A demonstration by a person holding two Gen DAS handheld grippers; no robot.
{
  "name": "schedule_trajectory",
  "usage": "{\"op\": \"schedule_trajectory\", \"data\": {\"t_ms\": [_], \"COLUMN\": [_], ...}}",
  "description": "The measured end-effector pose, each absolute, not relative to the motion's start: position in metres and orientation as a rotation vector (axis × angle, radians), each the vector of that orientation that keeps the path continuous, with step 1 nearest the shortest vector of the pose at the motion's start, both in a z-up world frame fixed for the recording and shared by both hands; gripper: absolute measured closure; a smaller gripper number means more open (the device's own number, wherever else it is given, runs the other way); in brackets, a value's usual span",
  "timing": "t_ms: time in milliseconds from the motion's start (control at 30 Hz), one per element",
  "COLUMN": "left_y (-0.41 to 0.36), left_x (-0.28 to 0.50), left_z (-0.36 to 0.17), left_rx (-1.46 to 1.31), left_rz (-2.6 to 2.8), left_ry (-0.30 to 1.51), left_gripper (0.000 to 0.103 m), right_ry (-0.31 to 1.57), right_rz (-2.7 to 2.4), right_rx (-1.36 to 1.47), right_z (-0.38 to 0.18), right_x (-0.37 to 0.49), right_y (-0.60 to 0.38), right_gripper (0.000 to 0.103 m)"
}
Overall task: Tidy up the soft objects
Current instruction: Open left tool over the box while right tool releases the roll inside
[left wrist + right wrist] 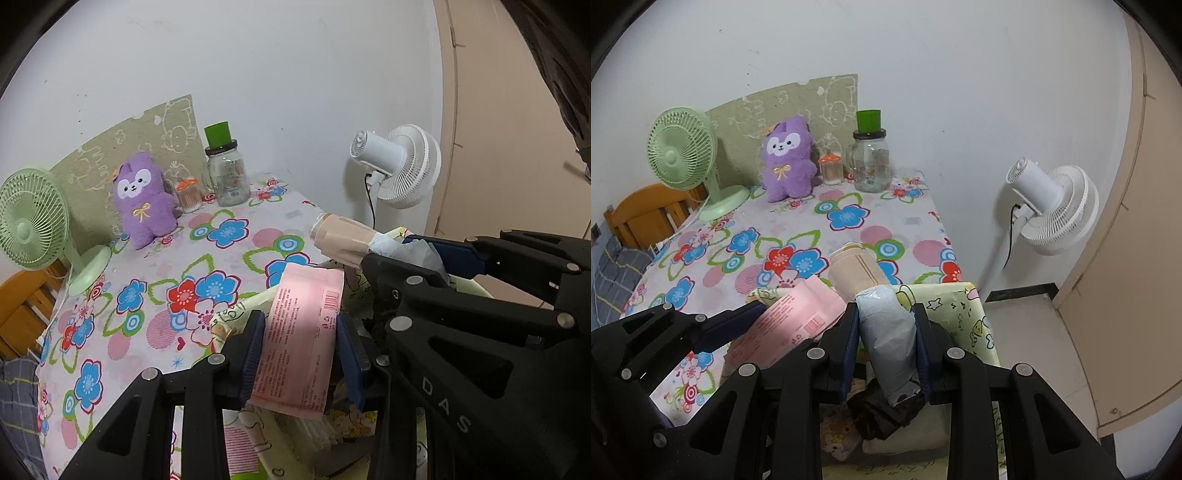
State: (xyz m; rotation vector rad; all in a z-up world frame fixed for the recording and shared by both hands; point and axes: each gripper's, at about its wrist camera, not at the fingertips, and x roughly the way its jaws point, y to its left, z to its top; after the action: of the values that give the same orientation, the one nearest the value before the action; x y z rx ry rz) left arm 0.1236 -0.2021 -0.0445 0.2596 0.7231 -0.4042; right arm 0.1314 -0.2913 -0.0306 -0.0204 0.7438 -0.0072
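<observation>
My left gripper is shut on a pink printed packet, which stands on end between its blue pads. The packet also shows at the lower left of the right wrist view. My right gripper is shut on a soft roll that is pale blue at the held end and beige at the far end. Both grippers hang close together over a yellow-green cartoon-print fabric box at the table's near right corner. Dark items lie inside the box. A purple plush toy sits upright at the back of the table.
A floral cloth covers the table. At the back stand a green desk fan, a small orange-lidded container and a glass jar with a green lid. A white standing fan is right of the table, a wooden chair left.
</observation>
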Motion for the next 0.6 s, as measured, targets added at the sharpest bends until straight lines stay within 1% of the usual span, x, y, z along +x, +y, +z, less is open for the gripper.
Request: {"op": "schedule_trajectory", "data": {"t_ms": [200, 267, 300, 333, 367, 433, 600], "left_y": [-0.212, -0.215, -0.217, -0.219, -0.221, -0.225, -0.224], "left_x": [0.131, 0.132, 0.132, 0.13, 0.129, 0.126, 0.124], "left_z": [-0.048, -0.049, -0.05, -0.05, -0.05, -0.049, -0.049], "left_rx": [0.266, 0.259, 0.257, 0.259, 0.265, 0.277, 0.268], "left_rz": [-0.408, -0.427, -0.437, -0.442, -0.452, -0.454, -0.456], "left_ry": [0.736, 0.742, 0.743, 0.739, 0.734, 0.724, 0.729], "left_gripper": [0.059, 0.043, 0.032, 0.029, 0.029, 0.025, 0.021], "right_ry": [0.742, 0.737, 0.737, 0.735, 0.734, 0.725, 0.719], "right_rz": [-0.002, 0.003, 0.003, 0.003, 0.004, 0.004, 0.028], "right_rx": [0.017, 0.029, 0.033, 0.037, 0.04, 0.044, 0.061], "right_z": [-0.037, -0.037, -0.037, -0.037, -0.037, -0.035, -0.037], "right_x": [0.131, 0.129, 0.128, 0.128, 0.128, 0.126, 0.124], "right_y": [-0.3, -0.303, -0.305, -0.307, -0.309, -0.311, -0.307], "right_gripper": [0.073, 0.073, 0.073, 0.073, 0.073, 0.073, 0.073]}}
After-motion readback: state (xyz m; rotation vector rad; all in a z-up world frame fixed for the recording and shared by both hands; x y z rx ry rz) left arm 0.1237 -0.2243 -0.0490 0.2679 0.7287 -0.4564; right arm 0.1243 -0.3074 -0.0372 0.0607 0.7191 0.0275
